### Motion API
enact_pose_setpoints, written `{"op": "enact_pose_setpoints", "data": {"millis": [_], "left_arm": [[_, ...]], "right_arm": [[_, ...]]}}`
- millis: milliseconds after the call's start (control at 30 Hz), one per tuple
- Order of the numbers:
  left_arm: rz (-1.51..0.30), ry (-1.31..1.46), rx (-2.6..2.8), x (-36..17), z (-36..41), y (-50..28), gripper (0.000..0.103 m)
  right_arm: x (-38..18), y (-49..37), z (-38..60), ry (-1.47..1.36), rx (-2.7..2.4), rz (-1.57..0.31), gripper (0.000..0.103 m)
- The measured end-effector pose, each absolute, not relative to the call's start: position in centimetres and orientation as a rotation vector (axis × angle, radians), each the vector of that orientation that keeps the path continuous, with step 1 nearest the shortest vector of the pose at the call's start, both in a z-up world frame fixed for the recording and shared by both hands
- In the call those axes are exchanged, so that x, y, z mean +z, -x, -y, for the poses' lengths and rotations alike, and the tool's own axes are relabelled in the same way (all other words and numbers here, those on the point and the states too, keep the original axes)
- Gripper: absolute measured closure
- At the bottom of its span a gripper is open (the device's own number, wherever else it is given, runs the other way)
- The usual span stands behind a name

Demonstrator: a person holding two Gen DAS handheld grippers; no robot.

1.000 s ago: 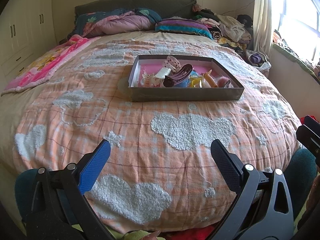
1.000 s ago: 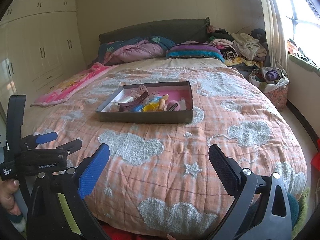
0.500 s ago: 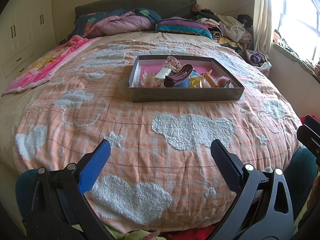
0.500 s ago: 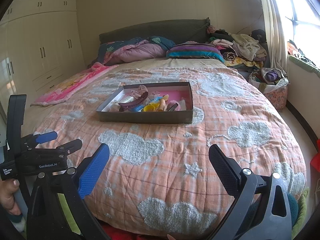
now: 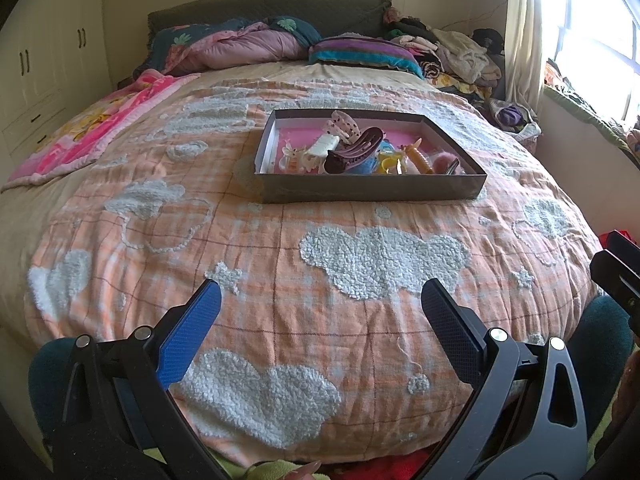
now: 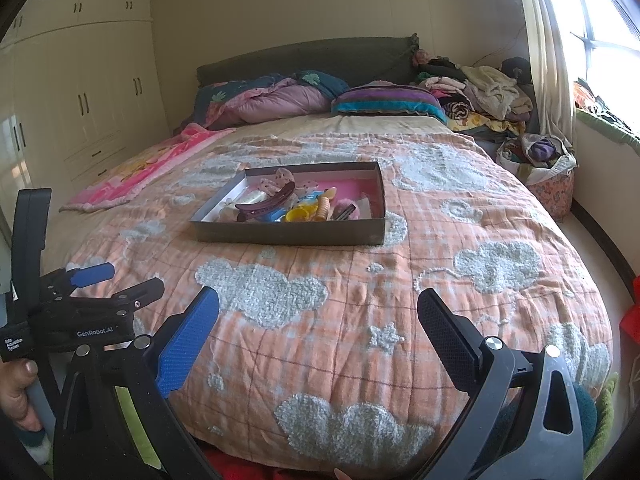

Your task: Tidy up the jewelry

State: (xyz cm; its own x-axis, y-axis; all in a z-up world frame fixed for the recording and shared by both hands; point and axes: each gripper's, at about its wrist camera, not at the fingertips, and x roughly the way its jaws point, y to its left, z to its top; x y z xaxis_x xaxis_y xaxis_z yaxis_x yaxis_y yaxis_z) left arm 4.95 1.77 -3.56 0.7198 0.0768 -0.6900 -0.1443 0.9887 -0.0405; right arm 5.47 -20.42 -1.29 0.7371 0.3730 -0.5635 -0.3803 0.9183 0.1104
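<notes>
A shallow dark box [image 5: 372, 191] with a pink floor sits in the middle of the bed and also shows in the right wrist view [image 6: 288, 233]. It holds several hair clips and accessories, among them a dark maroon claw clip [image 5: 354, 151], also seen from the right wrist [image 6: 266, 203], a white clip [image 5: 322, 146] and yellow pieces [image 5: 388, 164]. My left gripper [image 5: 320, 308] is open and empty over the near edge of the bed. My right gripper [image 6: 318, 320] is open and empty, to its right. The left gripper's body also shows in the right wrist view [image 6: 86, 316].
The bed carries an orange checked quilt [image 5: 280, 248] with white cloud patches. A pink blanket [image 5: 96, 132] lies on the left side. Pillows [image 5: 360, 52] and piled clothes [image 5: 464, 56] lie at the head. A wardrobe [image 6: 80, 92] stands left, a basket [image 6: 548, 184] by the window.
Both views have barely shifted. Both grippers stay open near the foot of the bed.
</notes>
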Motion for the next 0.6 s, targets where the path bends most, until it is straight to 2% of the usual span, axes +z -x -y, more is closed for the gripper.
{"op": "enact_pose_setpoints", "data": {"millis": [600], "left_arm": [[-0.758, 0.087, 0.126, -3.71, -1.77, -5.01, 0.009]], "right_arm": [[-1.36, -5.59, 20.16, 0.015, 0.416, -0.615, 0.004]]}}
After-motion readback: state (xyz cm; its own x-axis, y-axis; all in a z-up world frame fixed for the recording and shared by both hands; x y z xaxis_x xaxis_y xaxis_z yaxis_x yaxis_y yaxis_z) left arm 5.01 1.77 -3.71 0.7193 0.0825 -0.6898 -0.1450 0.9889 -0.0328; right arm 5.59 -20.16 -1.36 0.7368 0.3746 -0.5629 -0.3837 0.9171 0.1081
